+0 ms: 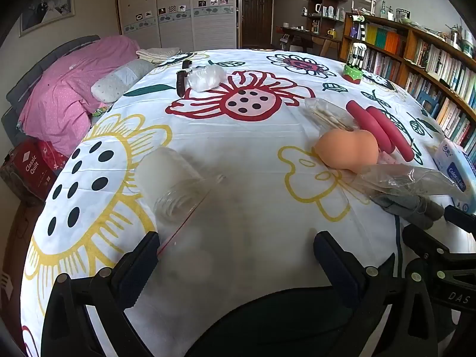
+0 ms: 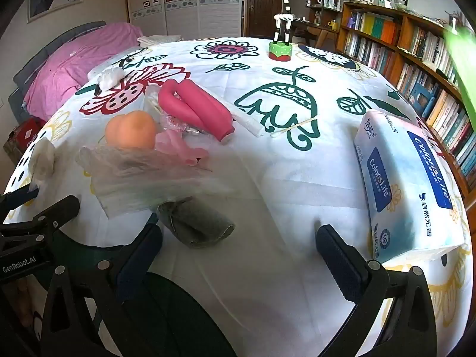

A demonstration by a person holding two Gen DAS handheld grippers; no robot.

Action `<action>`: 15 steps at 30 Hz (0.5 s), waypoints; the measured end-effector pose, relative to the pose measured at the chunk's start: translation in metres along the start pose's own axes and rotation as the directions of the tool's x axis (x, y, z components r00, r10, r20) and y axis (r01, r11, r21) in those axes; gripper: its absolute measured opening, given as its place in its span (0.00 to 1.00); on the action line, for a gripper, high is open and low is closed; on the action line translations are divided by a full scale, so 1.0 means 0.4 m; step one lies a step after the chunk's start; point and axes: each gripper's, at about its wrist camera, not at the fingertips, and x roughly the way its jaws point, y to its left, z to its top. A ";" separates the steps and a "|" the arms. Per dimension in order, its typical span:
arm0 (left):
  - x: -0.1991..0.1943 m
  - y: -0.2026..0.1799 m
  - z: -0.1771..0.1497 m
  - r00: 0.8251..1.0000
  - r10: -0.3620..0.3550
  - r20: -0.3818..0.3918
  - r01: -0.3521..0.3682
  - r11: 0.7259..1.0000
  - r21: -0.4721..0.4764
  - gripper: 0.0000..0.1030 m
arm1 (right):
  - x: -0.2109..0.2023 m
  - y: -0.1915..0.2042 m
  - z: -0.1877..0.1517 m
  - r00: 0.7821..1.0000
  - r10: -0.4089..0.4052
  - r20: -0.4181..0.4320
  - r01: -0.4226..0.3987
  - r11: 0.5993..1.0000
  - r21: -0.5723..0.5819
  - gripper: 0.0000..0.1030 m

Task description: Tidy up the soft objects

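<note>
A big table (image 2: 267, 178) wears a white cloth with drawn flowers. On it lie a soft orange ball (image 2: 131, 131), bent pink foam tubes (image 2: 193, 107), a floppy pink toy (image 2: 181, 148), a clear plastic bag (image 2: 142, 178) and a rolled grey sock (image 2: 196, 223). A blue tissue pack (image 2: 407, 184) sits to the right, and a cotton swab (image 2: 294, 126) lies near the tubes. At the far end stands a striped toy giraffe (image 2: 281, 29). A watch (image 1: 182, 78) lies beside a white crumpled bag (image 1: 206, 78).

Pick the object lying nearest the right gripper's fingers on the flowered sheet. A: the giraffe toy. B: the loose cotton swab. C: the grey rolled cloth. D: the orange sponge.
C: the grey rolled cloth lies just ahead of the open right gripper, by its left finger, while the orange sponge, the cotton swab and the giraffe toy lie farther up the sheet.
</note>
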 end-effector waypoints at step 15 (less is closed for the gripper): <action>0.001 0.001 -0.002 1.000 0.002 0.004 -0.002 1.000 -0.001 1.00 | 0.000 0.000 0.000 1.000 0.002 -0.001 -0.002 1.000 0.002 1.00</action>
